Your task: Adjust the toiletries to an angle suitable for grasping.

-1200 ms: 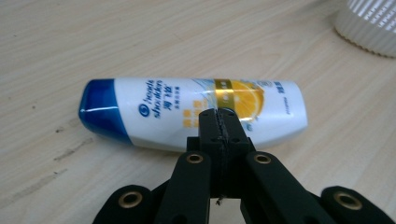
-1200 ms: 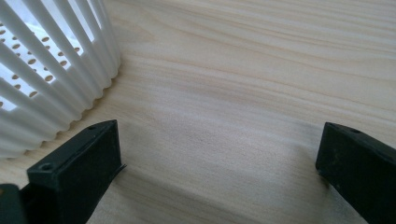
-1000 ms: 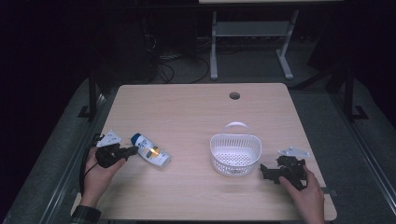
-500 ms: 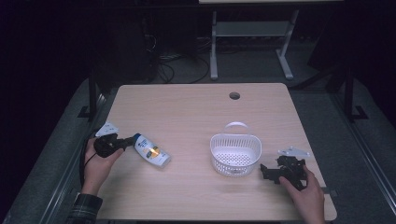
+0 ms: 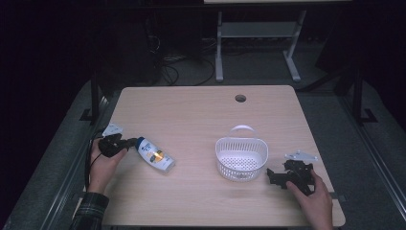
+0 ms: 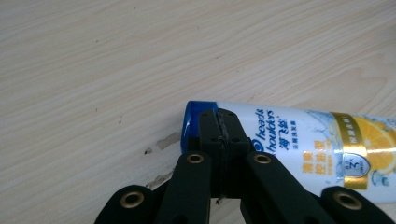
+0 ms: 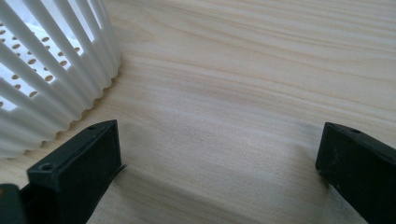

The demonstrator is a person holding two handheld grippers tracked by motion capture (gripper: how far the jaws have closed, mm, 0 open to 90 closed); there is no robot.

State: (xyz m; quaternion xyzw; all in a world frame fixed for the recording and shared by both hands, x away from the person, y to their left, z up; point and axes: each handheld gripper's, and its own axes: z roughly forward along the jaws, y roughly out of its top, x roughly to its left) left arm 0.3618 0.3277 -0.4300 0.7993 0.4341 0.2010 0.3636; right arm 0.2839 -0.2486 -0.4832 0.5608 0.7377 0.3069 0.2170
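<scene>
In the left gripper view, the left gripper [image 6: 219,140] has its jaws pressed together, empty, the tips lying over the blue cap end of a shampoo bottle [image 6: 299,149]. Whether the tips touch the cap or hover just above it cannot be told. The bottle lies on its side and is cut off at the picture's 3 o'clock edge; the small print on its label is too fine to read.

In the right gripper view, the right gripper [image 7: 219,158] has its jaws spread wide over bare wood, nothing between them. A white basket [image 7: 56,70] stands just beyond the jaw at 9 o'clock, cut off by the picture's edge.

From the high view, the left gripper [image 5: 125,143] sits at 8 o'clock on the table [image 5: 191,110], the bottle [image 5: 155,154] running from it towards 4 o'clock. The basket [image 5: 241,158] stands well apart at 5 o'clock, and the right gripper [image 5: 274,176] lies just beside its near right side. A round hole [image 5: 240,98] sits at 12 o'clock; behind it, cables [image 5: 172,72] and a white stand [image 5: 258,33] fade into darkness.
</scene>
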